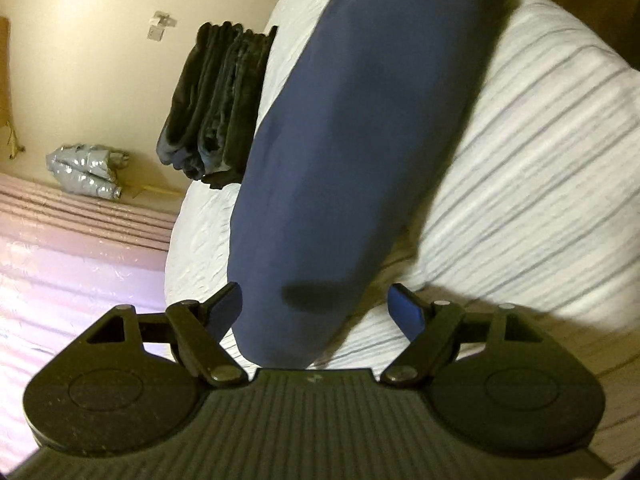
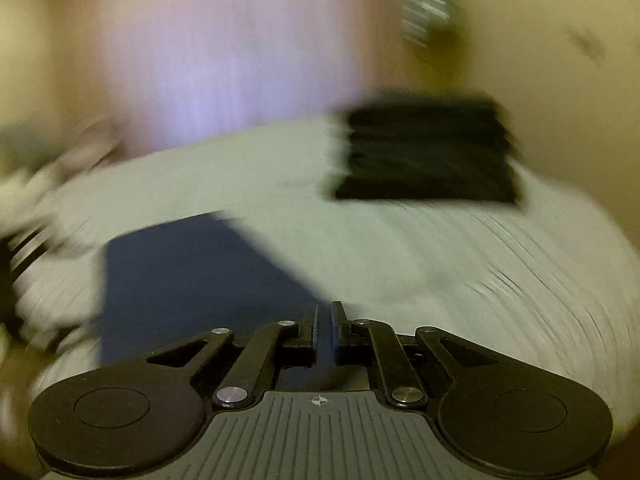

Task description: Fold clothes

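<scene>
A long navy garment (image 1: 352,152) lies flat on the white ribbed bedspread (image 1: 540,168), folded into a narrow strip that runs from the near edge of the bed away toward its far end; a darker patch shows on the cloth close to its near end. In the left wrist view the left gripper (image 1: 318,306) hangs just over that near end with its jaws spread wide, one blue-padded finger on each side of the strip and neither touching it as far as can be seen. In the heavily blurred right wrist view the same navy garment (image 2: 192,280) lies on the bedspread (image 2: 460,280) just ahead and to the left of the right gripper (image 2: 325,328), whose jaws stand almost together with only a thin slit between the pads; a sliver of blue shows in that slit, but the blur makes it impossible to tell whether it pinches cloth or not. Beyond the garment, further along the bedspread, sits a stack of dark folded clothes (image 1: 216,108), which appears in the right view as a black block (image 2: 428,152). Past the edge of the bedspread there is a pink striped mattress (image 1: 80,248), and against the cream wall (image 1: 92,48) behind it lies a crumpled silver bundle (image 1: 84,172)
</scene>
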`<state>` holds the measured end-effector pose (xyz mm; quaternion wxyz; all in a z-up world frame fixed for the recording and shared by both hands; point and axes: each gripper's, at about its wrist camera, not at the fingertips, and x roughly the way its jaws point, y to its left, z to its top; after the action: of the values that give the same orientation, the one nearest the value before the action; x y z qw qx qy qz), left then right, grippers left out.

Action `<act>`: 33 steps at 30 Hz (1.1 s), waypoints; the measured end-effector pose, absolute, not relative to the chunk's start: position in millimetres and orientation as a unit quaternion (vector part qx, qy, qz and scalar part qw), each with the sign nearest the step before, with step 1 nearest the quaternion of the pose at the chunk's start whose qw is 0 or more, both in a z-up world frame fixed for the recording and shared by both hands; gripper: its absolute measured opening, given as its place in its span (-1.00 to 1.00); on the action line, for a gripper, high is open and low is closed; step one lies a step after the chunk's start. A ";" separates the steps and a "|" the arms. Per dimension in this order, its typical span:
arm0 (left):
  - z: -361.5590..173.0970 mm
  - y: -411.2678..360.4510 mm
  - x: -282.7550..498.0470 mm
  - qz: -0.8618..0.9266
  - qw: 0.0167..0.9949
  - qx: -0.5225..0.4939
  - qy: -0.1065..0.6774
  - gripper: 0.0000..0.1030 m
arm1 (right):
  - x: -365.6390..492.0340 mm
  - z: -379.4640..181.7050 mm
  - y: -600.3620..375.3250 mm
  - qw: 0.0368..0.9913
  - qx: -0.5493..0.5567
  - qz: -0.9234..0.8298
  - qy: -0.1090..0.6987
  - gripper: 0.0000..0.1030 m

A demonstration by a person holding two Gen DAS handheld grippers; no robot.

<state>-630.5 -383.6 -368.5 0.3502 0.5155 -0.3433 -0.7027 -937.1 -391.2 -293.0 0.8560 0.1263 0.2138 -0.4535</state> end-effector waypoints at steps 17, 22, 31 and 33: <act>-375.8 -397.4 -618.9 -0.706 0.359 0.500 -0.350 0.52 | -770.1 -390.4 -344.9 0.780 -0.285 -0.329 0.451 0.02; -383.4 -391.4 -626.6 -0.677 0.346 0.506 -0.408 0.52 | -802.2 -360.6 -359.9 0.805 -0.261 -0.328 0.420 -0.57; -397.8 -379.7 -656.8 -0.636 0.317 0.538 -0.454 0.08 | -852.2 -330.3 -339.1 0.820 -0.222 -0.323 0.417 -0.57; -398.0 -376.8 -660.6 -0.630 0.313 0.552 -0.448 -0.21 | -856.3 -331.2 -334.1 0.821 -0.219 -0.327 0.413 -0.57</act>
<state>-660.6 -376.8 -398.0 0.3133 0.5518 -0.4478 -0.6299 -856.3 -334.1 -331.2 0.8211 -0.2192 0.4132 -0.3271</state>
